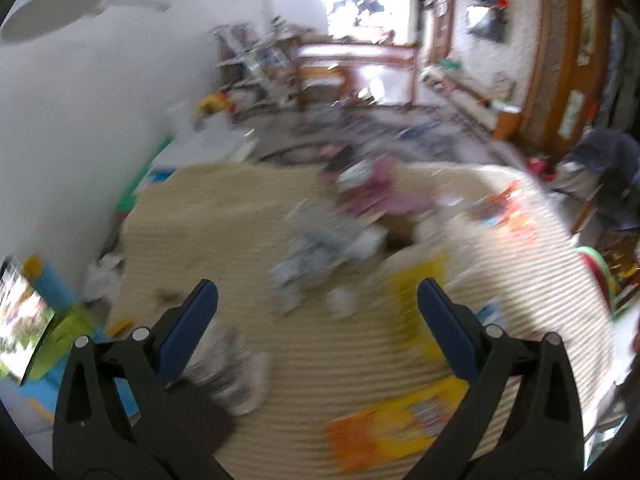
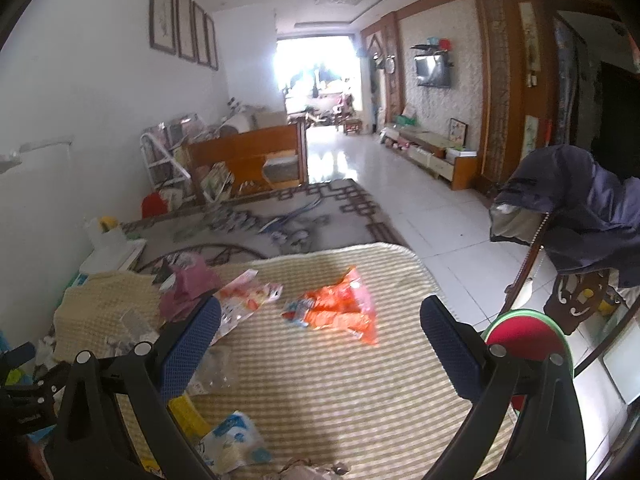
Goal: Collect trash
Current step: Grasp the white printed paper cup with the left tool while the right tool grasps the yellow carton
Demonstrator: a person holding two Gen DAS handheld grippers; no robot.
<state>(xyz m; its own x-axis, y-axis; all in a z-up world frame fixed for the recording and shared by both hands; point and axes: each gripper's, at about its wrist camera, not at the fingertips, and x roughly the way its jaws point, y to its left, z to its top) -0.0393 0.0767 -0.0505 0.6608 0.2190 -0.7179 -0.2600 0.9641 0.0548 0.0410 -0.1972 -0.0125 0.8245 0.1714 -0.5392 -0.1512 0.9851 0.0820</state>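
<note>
Trash lies scattered on a beige striped mat point(image 2: 340, 380). In the right wrist view an orange wrapper point(image 2: 340, 310) lies ahead between my fingers, with a white and orange wrapper point(image 2: 244, 300), a pink bag point(image 2: 188, 286), a clear wrapper point(image 2: 212, 376) and a blue and white packet point(image 2: 236, 440) to the left. My right gripper point(image 2: 320, 312) is open and empty above the mat. The left wrist view is blurred: a yellow packet point(image 1: 396, 424), a grey wrapper point(image 1: 316, 248) and a pink bag point(image 1: 376, 196) lie on the mat point(image 1: 224, 232). My left gripper point(image 1: 318, 296) is open and empty.
A white wall point(image 2: 80, 120) runs along the left. A patterned rug point(image 2: 280, 216) and white tiled floor point(image 2: 420, 216) lie beyond the mat. A chair with a dark jacket point(image 2: 580, 208) and a red and green round stool point(image 2: 528, 340) stand at the right.
</note>
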